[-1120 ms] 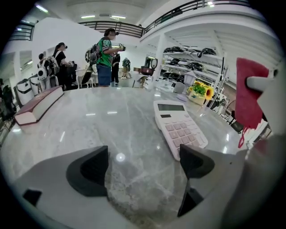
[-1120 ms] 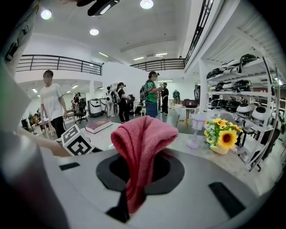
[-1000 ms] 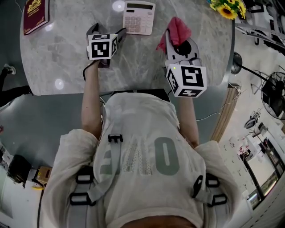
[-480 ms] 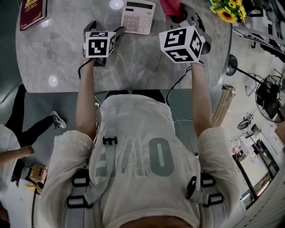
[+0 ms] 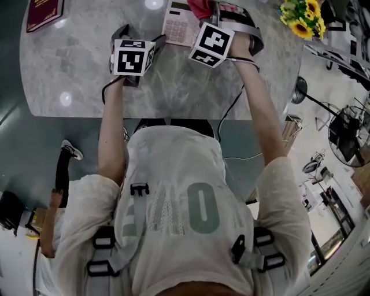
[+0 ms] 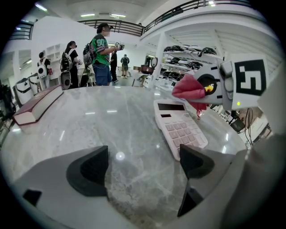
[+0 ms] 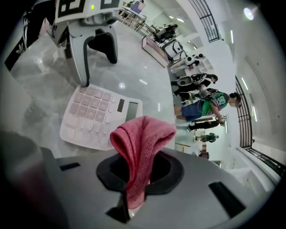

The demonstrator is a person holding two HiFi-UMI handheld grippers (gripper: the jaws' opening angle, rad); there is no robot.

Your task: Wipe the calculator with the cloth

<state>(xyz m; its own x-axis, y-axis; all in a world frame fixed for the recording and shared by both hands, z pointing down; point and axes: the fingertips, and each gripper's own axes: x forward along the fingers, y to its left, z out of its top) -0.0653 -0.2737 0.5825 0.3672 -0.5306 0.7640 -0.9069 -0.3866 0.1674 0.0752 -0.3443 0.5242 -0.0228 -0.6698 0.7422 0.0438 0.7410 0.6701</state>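
Note:
The pale pink calculator [image 5: 178, 26] lies flat on the grey marble table [image 5: 75, 69], at its far side. My left gripper [image 5: 140, 36] rests low on the table just left of it, open and empty, its right finger close to the calculator's [image 6: 181, 127] near corner. A red cloth [image 7: 140, 143] hangs folded from my right gripper [image 7: 134, 179], which is shut on it. That gripper [image 5: 209, 11] hovers at the calculator's [image 7: 96, 116] right edge, holding the cloth [image 5: 199, 7] above the keys. The cloth [image 6: 192, 89] does not visibly touch the calculator.
A dark red book [image 5: 45, 13] lies at the table's far left. Sunflowers [image 5: 303, 10] stand at the far right. The table's near edge [image 5: 173, 115] runs in front of my body. Several people [image 6: 102, 53] stand beyond the table.
My right gripper has swung left and forward with the cloth, from the open table on the right to the calculator's right edge. The left gripper has stayed put.

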